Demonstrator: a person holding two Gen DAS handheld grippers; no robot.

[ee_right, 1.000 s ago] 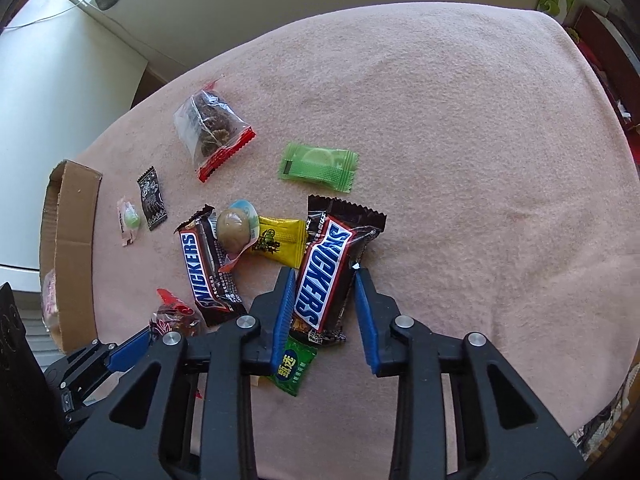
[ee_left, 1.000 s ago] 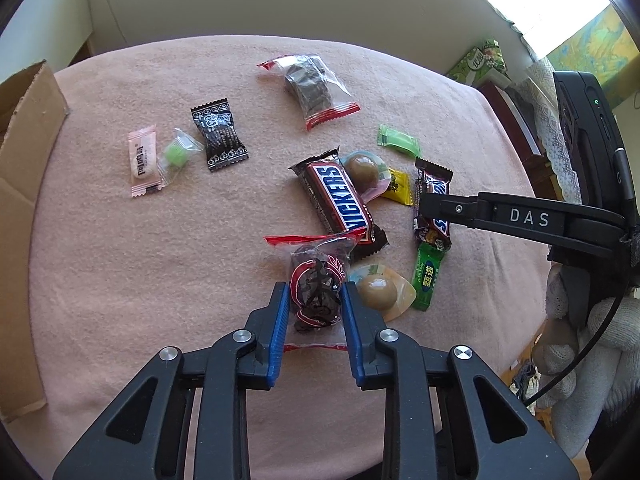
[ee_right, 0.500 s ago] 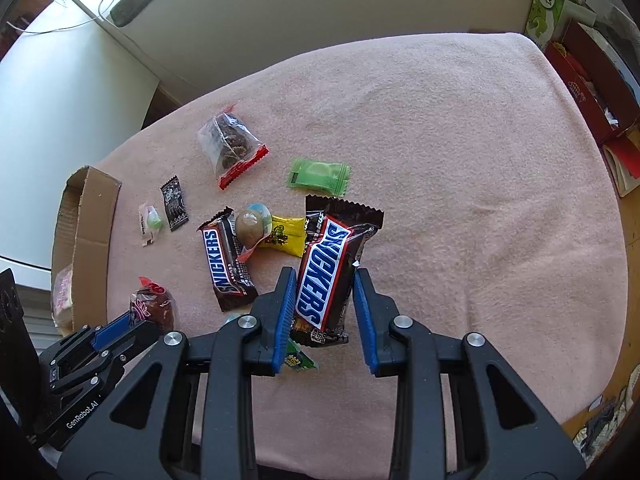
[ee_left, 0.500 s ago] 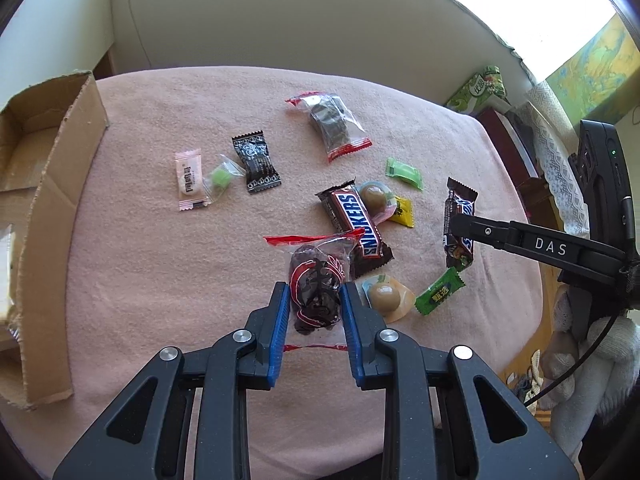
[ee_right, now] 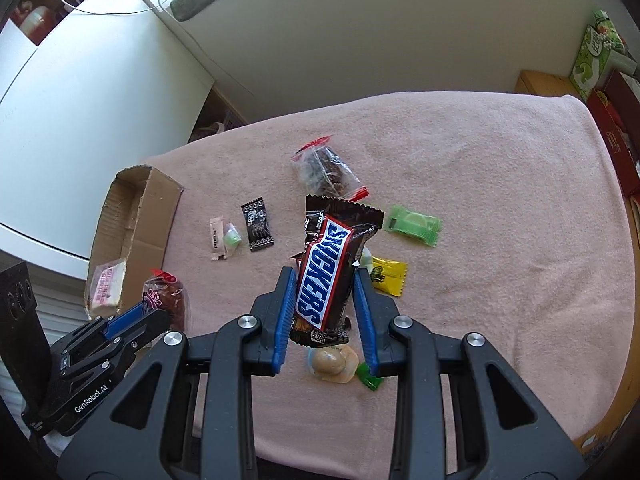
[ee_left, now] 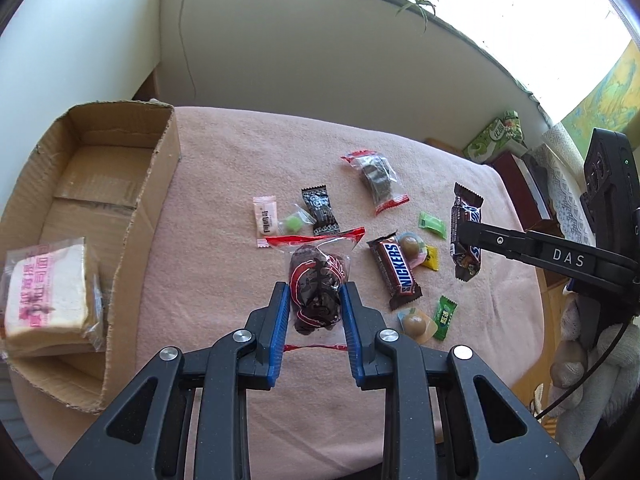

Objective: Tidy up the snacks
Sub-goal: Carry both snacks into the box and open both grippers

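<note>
My left gripper is shut on a clear red-edged bag of dark snacks, held above the pink cloth. My right gripper is shut on a Snickers bar, also lifted; both show in the other view, the bar and the bag. A cardboard box stands at the left with a wrapped bread slice inside. On the cloth lie a second Snickers, another clear bag, a black packet, a pink packet and small candies.
The pink cloth covers the table, with its edge near on the right. Two round jelly cups and green candies lie near the front right. Green and red boxes stand off the table at the far right.
Both grippers have risen and pulled back with their snacks, so the table looks smaller. The cardboard box and the bread in it have come into fuller view at left.
</note>
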